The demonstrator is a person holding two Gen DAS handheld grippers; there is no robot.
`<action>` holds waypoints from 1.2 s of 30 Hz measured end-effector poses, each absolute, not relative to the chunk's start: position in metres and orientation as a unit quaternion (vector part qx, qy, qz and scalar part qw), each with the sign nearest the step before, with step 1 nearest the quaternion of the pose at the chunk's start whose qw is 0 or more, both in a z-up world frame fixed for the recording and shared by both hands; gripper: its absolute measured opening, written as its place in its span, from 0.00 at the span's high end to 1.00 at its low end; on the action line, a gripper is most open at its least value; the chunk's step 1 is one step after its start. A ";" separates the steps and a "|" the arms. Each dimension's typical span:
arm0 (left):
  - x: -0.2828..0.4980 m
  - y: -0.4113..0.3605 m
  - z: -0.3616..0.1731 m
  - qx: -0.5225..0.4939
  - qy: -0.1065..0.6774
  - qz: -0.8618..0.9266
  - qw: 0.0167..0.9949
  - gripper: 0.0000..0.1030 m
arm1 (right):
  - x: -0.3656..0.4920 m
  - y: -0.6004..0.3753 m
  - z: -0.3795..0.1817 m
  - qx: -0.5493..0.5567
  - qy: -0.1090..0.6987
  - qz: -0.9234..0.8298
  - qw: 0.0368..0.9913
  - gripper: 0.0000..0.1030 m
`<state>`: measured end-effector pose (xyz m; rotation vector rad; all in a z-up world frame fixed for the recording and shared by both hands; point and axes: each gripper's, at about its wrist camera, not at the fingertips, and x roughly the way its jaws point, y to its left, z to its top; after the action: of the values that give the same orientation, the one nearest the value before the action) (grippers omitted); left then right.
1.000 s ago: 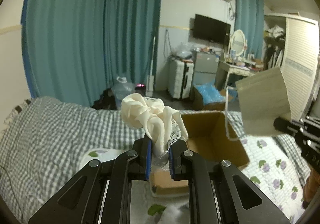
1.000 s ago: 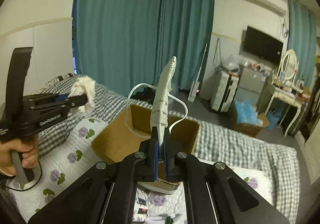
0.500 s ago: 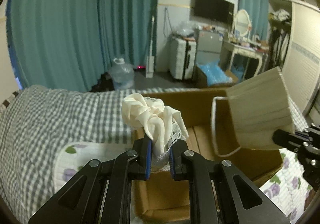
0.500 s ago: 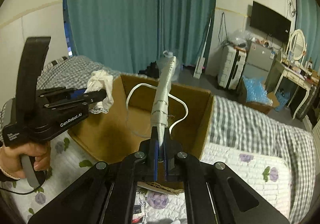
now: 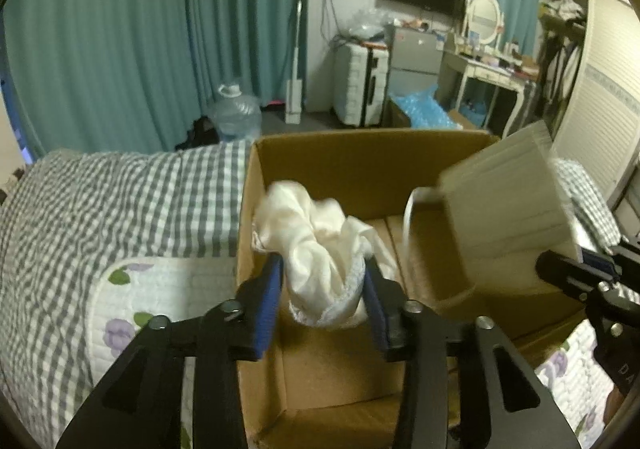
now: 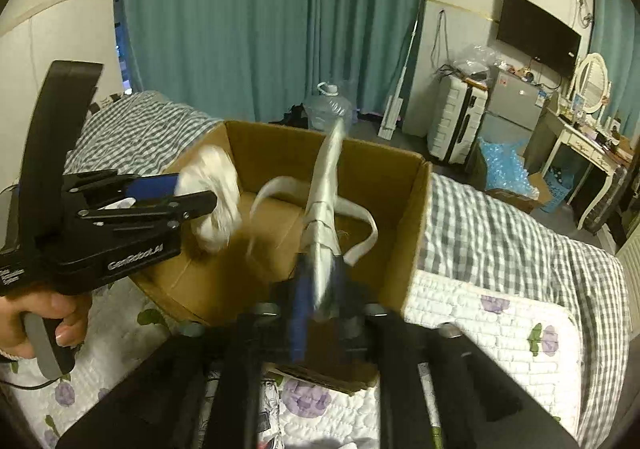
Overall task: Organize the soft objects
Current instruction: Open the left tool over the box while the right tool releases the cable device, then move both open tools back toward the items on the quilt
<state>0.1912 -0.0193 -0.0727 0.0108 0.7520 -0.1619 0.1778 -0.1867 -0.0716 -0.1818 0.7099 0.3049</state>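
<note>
Cream scrunchie and face mask over the open cardboard box (image 5: 360,165)

The left gripper (image 5: 322,289) has just been opening — its blue pads stand apart, the cream scrunchie (image 5: 320,245) loose between them above the box's left side. The right gripper (image 6: 320,289) has just been opening too, jaws parted a little around the pleated face mask (image 6: 324,201), which is blurred, its white ear loops (image 6: 360,217) hanging over the box interior. A hand (image 6: 44,313) grips the left tool's handle at near left. The box sits on a bed with a grey gingham cover (image 5: 120,201) and a floral quilted pad (image 6: 500,333). Far behind: teal curtains (image 5: 160,29), a water jug (image 5: 234,115), a white suitcase (image 5: 360,81), a wall television (image 6: 538,33), a dressing table with an oval mirror (image 5: 486,15).
</note>
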 end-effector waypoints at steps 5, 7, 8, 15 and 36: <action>0.178 -0.017 -0.056 0.009 0.340 -0.070 0.938 0.25 | 0.164 -0.190 -0.054 -0.084 0.318 0.138 0.934 0.48; 0.172 -0.013 -0.047 0.008 0.323 -0.057 0.945 0.25 | 0.158 -0.193 -0.044 -0.079 0.308 0.135 0.938 0.48; 0.169 -0.010 -0.043 0.008 0.316 -0.053 0.947 0.25 | 0.154 -0.194 -0.039 -0.076 0.304 0.134 0.940 0.47; 0.144 0.012 -0.010 -0.022 0.284 -0.044 0.958 0.25 | 0.122 -0.202 -0.002 -0.060 0.262 0.129 0.955 0.27; 0.029 0.044 0.081 -0.023 0.196 -0.012 0.980 0.07 | -0.002 -0.178 0.082 -0.067 0.162 0.142 0.974 0.00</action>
<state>0.0292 0.0442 0.0811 -0.0463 0.3954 -0.0232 -0.0020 -0.1782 0.0824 -0.1352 0.3278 0.2870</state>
